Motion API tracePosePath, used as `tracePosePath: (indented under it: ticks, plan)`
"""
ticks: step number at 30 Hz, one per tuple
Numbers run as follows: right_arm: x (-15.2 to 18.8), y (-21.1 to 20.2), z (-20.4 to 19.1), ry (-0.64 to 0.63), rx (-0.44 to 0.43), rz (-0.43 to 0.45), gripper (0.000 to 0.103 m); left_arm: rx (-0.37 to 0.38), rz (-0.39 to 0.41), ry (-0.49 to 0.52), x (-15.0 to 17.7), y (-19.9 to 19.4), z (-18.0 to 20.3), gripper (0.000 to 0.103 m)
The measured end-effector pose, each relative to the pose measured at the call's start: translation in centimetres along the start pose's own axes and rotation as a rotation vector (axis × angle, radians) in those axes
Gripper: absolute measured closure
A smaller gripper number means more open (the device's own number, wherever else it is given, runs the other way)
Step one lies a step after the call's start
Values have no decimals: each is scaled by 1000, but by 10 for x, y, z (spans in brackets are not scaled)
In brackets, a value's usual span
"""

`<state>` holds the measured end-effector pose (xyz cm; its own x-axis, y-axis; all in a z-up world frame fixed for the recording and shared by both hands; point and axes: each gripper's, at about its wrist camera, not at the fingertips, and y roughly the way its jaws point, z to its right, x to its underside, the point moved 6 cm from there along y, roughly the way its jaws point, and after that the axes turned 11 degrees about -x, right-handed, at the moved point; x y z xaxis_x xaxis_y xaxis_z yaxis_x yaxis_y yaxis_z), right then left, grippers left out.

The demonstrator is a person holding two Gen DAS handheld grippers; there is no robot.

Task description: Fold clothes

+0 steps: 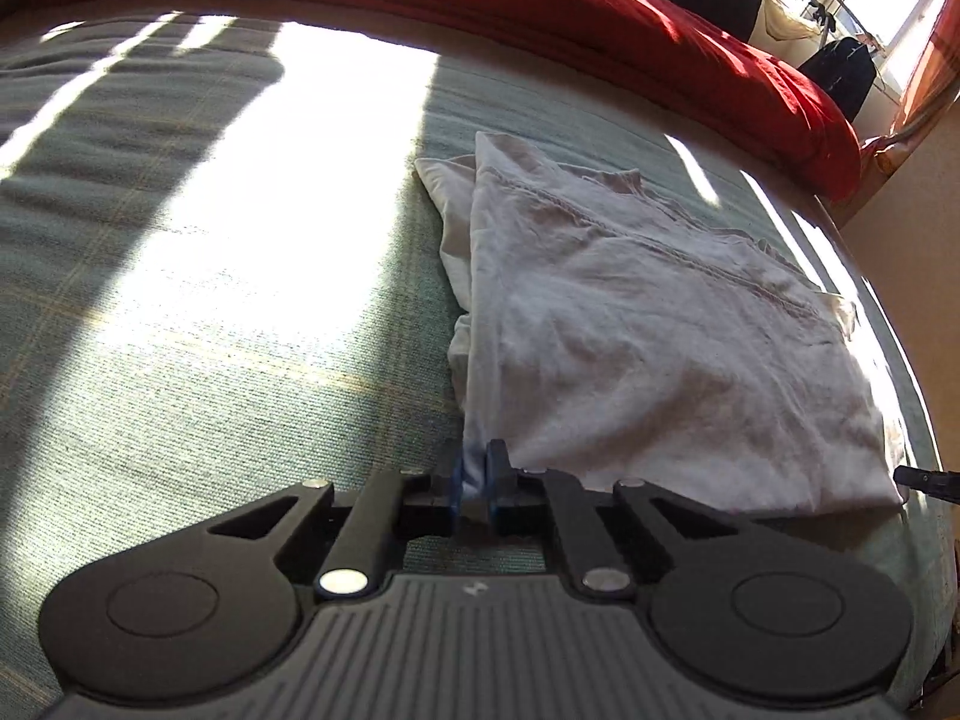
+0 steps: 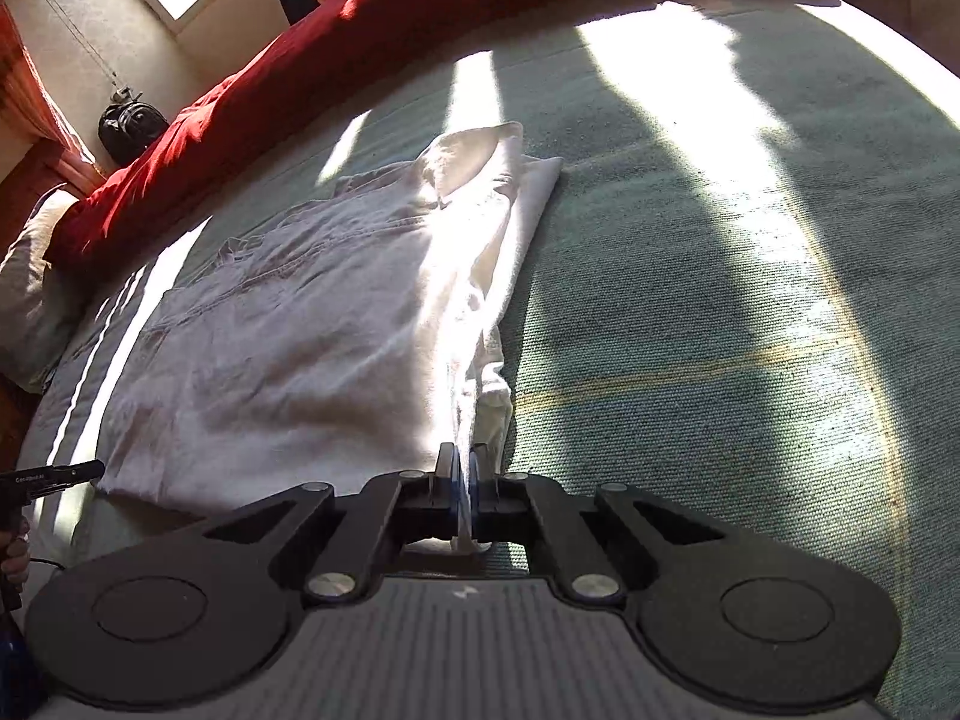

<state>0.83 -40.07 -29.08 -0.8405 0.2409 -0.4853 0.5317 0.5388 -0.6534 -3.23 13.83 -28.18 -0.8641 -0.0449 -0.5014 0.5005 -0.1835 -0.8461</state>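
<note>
A white garment (image 1: 648,336), already doubled over once, is lying flat on the green bedspread (image 1: 210,360) of a bed, with a red duvet (image 1: 540,6) bunched along the far side. Both grippers are pinching the garment's near edge: the left gripper (image 1: 474,480) is clamping the near corner on 1 side, its jaws nearly together with a sliver of white cloth showing between the blue pads, and the right gripper (image 2: 463,483) is clamping the opposite near corner in the same way, cloth standing up thin between its jaws. From each gripper the garment is stretching straight ahead and away, its long axis running from the held edge toward the far end near the duvet; in the left wrist view the bulk is spreading to the right of the jaws, in the right wrist view to the left, so the cloth is lying between the 2 hands. Neither hand looks nearer than the other. Both grippers are pointing steeply downward at the bed. The likely next move is carrying this near edge forward over the far end, which depends on both corners travelling together along that axis.
</note>
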Motion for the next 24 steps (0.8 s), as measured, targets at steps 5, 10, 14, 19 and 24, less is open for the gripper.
tracePosePath:
  ticks: [5,10,14,19,24]
  plan:
    - [2,-11,-3,-32,42,-15,99,-89,-1,41,5,-15,-12,102]
    - [-9,-14,-45,-109,-4,-2,95,-44,86,143,-14,-42,20,101]
    - [-17,10,-93,-112,-159,-32,91,91,23,171,-22,-30,77,98]
    - [-1,76,-137,-9,-350,-179,87,123,-139,165,-10,3,123,96]
    - [19,103,-132,105,-360,-256,82,73,-192,120,-1,14,106,95]
